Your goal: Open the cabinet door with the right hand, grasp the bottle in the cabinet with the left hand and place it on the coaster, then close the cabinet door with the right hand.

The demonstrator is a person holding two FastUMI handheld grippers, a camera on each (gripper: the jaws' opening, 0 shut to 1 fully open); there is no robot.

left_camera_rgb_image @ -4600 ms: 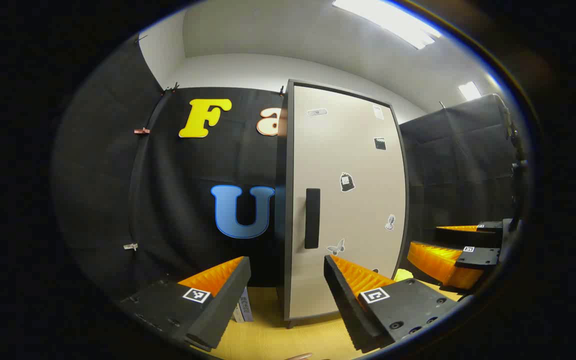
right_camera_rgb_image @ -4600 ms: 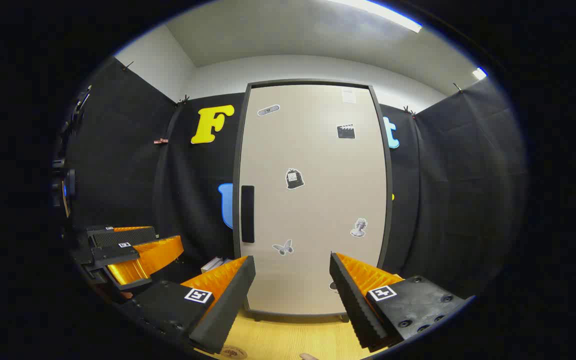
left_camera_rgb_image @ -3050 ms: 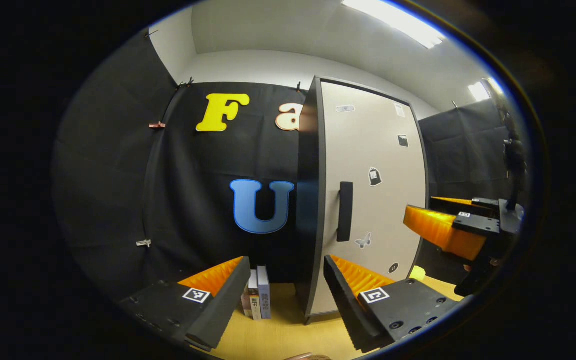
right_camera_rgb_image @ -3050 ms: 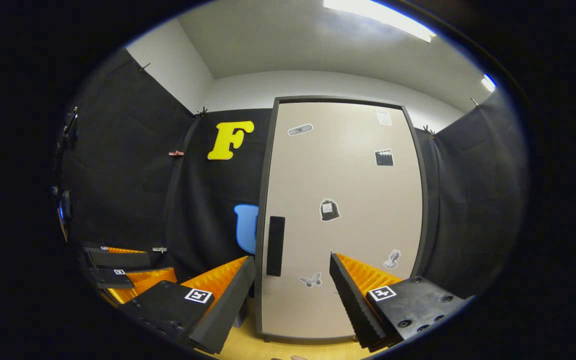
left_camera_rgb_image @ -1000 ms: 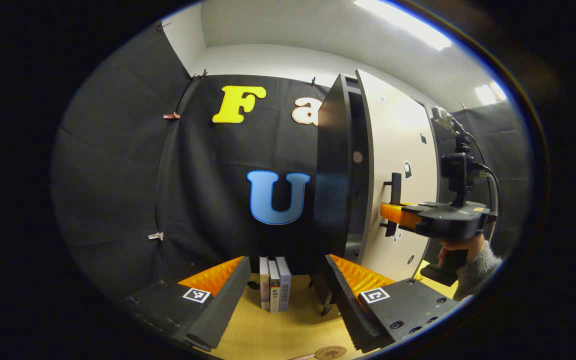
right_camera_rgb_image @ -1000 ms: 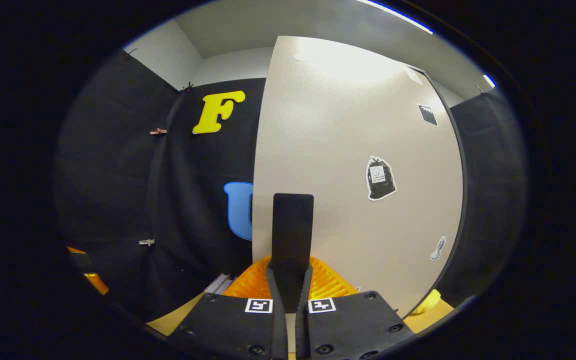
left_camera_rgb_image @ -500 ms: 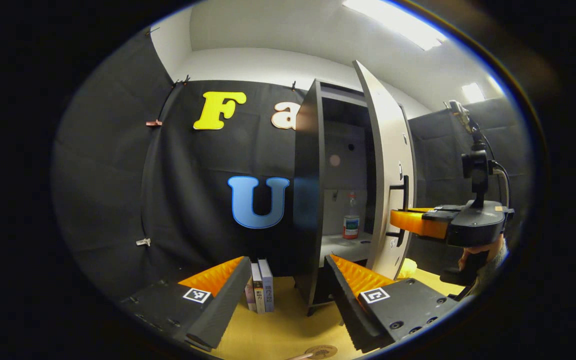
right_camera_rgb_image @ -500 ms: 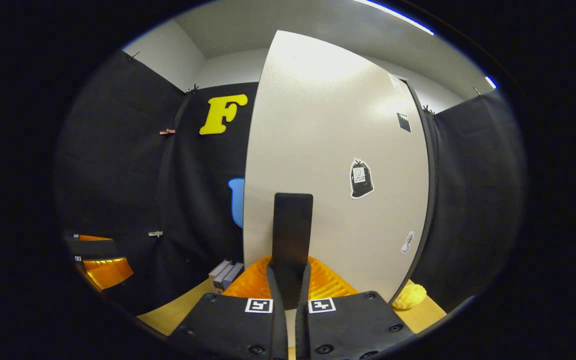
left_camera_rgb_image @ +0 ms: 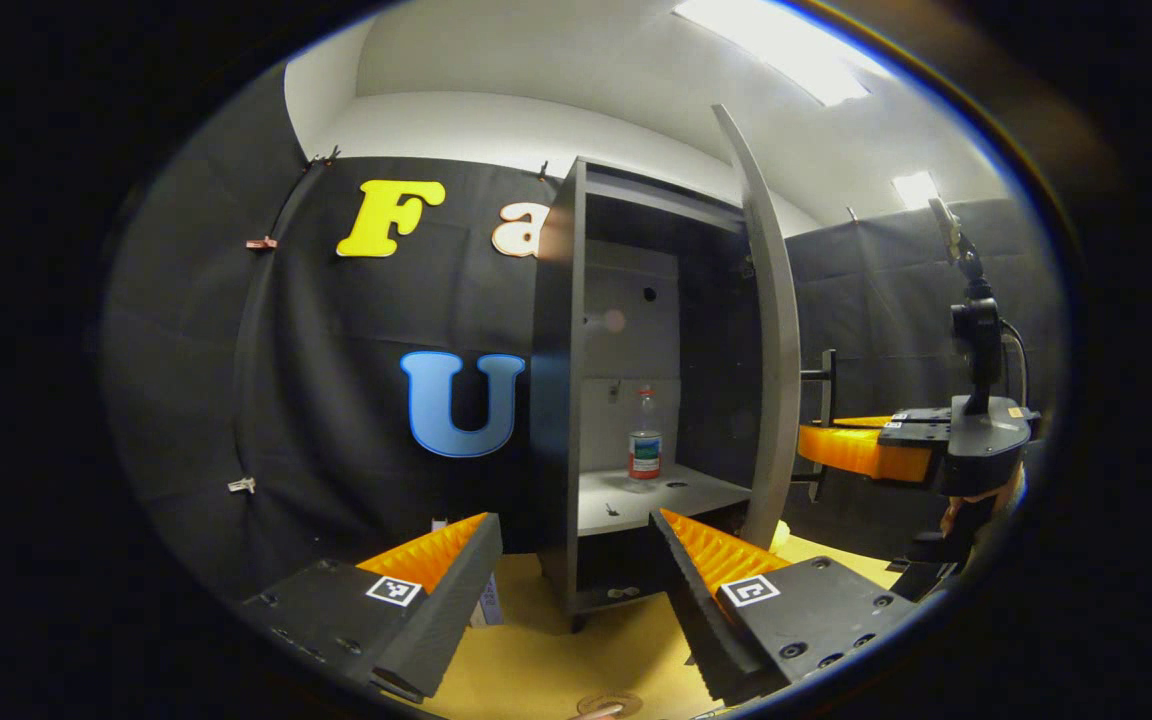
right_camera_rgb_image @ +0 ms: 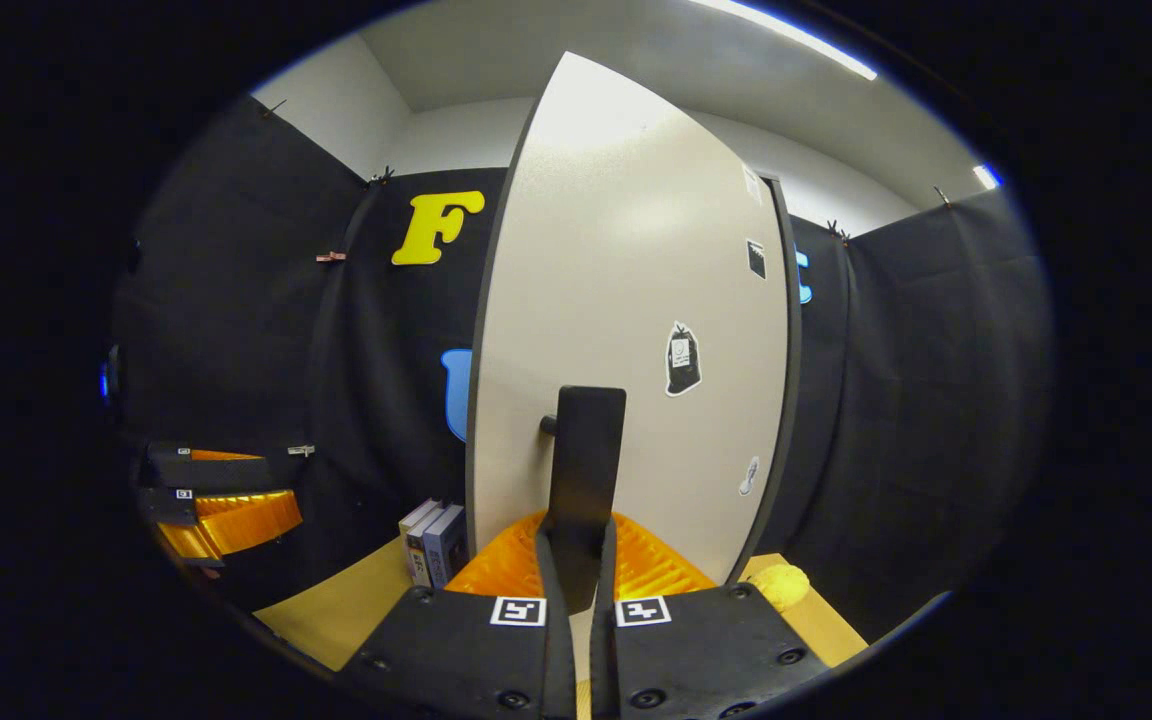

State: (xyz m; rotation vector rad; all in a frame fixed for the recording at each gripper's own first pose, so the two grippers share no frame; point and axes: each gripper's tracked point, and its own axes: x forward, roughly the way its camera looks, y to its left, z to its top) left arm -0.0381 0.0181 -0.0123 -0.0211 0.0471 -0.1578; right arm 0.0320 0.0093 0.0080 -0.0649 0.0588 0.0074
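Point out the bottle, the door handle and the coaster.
bottle (left_camera_rgb_image: 645, 447): left gripper view, on its label band.
door handle (right_camera_rgb_image: 588, 470): right gripper view, on the bar's front face, above the shut fingers.
coaster (left_camera_rgb_image: 608, 703): left gripper view, on its top face at the bottom edge.

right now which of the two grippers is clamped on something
The right gripper: its fingers are shut on the cabinet door handle. The left gripper is open and holds nothing.

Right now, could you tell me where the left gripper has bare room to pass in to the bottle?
Between the cabinet side wall and the open door the opening is free. The shelf is bare around the bottle. The right gripper crowds the handle.
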